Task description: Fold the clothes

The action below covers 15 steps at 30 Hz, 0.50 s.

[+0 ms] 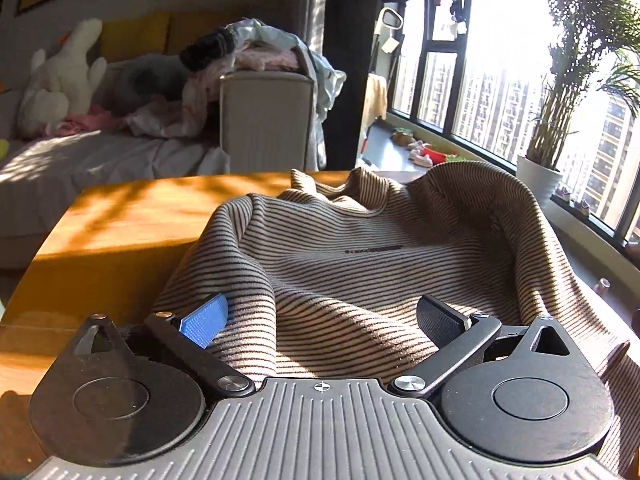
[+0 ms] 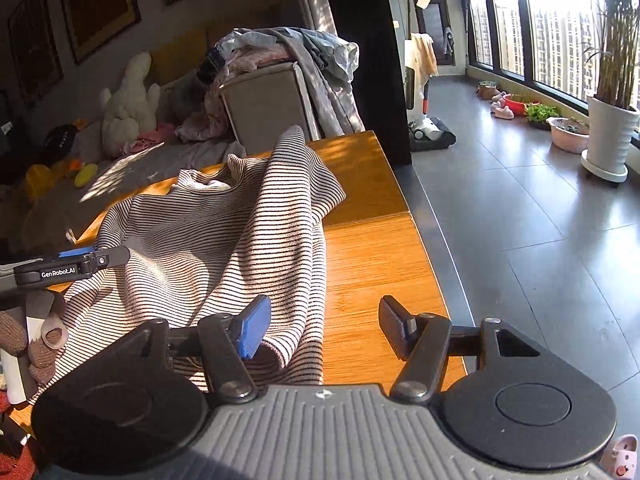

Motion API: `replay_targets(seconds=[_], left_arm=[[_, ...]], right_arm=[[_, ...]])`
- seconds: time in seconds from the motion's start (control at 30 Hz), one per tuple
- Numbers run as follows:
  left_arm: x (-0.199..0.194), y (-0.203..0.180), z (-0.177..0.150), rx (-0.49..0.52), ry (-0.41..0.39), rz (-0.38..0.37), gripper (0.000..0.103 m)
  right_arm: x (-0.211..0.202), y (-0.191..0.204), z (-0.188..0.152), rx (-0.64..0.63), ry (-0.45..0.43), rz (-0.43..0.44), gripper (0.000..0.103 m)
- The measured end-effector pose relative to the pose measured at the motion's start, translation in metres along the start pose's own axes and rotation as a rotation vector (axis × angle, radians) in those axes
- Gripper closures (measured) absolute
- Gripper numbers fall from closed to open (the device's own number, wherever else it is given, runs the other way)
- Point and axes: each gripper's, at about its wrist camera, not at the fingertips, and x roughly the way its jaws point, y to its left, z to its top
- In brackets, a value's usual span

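A beige top with thin dark stripes [image 1: 360, 256] lies rumpled on the wooden table [image 1: 132, 216]. Its neckline is at the far side, and one edge is raised on the right. My left gripper [image 1: 324, 320] is open over the near hem, its fingers spread above the cloth and holding nothing. In the right wrist view the same top [image 2: 224, 240] covers the table's left half. My right gripper [image 2: 326, 328] is open at the top's near right corner. Its blue pad [image 2: 254, 330] is by the hem and its black pad [image 2: 394, 328] is over bare wood. The left gripper [image 2: 76, 262] shows at the left edge.
A laundry basket heaped with clothes [image 1: 264, 112] stands behind the table, beside a bed with plush toys [image 1: 60, 80]. The table's right edge [image 2: 436, 216] drops to a grey tiled floor. Potted plants [image 2: 608, 120] and windows line the right side.
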Motion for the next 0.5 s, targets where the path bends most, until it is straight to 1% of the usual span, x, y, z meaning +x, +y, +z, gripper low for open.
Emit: replay_targets(seconds=[0.03,0.13,0.23,0.37,0.43,0.5], left_arm=[[0.0,0.0,0.001,-0.001,0.001,0.002,0.0],[-0.003,-0.001,0.001,-0.009,0.004,-0.002,0.0],[-0.008,-0.001,0.001,-0.024,0.01,-0.016,0.0],[-0.02,-0.002,0.0,-0.067,0.012,-0.061,0.0],[-0.025,-0.002,-0.001,-0.078,0.014,-0.087,0.0],[-0.029,-0.002,-0.002,-0.08,0.017,-0.112,0.0]], right_arm=[[-0.006,-0.002,-0.006,0.043,0.007,0.014,0.044],[-0.015,0.0,-0.023,0.198,0.003,0.109,0.058],[-0.01,0.001,-0.029,0.376,0.016,0.216,0.058],[0.022,0.008,-0.021,0.523,0.033,0.207,0.057],[0.04,0.013,-0.014,0.487,0.027,0.133,0.059],[0.044,0.012,0.007,0.404,0.006,0.07,0.085]])
